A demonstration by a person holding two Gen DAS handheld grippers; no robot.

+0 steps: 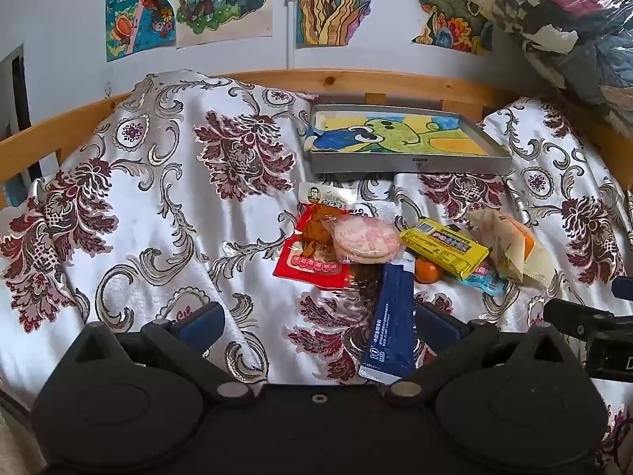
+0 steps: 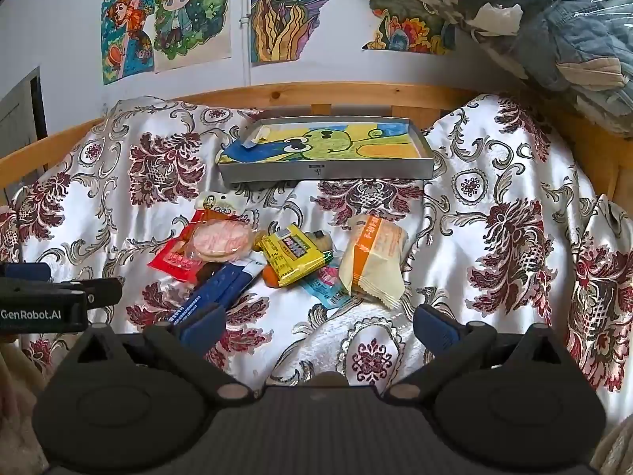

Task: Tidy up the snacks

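Observation:
A heap of snacks lies on the patterned cloth: a red packet [image 1: 312, 255] [image 2: 178, 259], a round pink rice cracker pack [image 1: 364, 241] [image 2: 221, 242], a yellow packet [image 1: 445, 247] [image 2: 294, 257], a dark blue stick pack [image 1: 389, 322] [image 2: 215, 293], a small orange fruit [image 1: 427, 270] [image 2: 270, 277], a light blue wrapper [image 1: 486, 281] [image 2: 328, 287] and a beige-orange bag [image 1: 510, 245] [image 2: 374, 257]. Behind them sits a grey tray [image 1: 411, 164] [image 2: 328, 172] lined with a drawing. My left gripper [image 1: 318, 322] is open, nearer than the heap, its right finger beside the blue pack. My right gripper [image 2: 318, 322] is open and holds nothing.
A wooden rail [image 1: 356, 81] [image 2: 316, 93] runs behind the cloth. Bagged clothing [image 1: 573, 19] [image 2: 554, 19] is piled at the upper right. Drawings hang on the wall [image 1: 59, 19]. The other gripper's body shows at each view's edge [image 1: 593, 332] [image 2: 43, 301].

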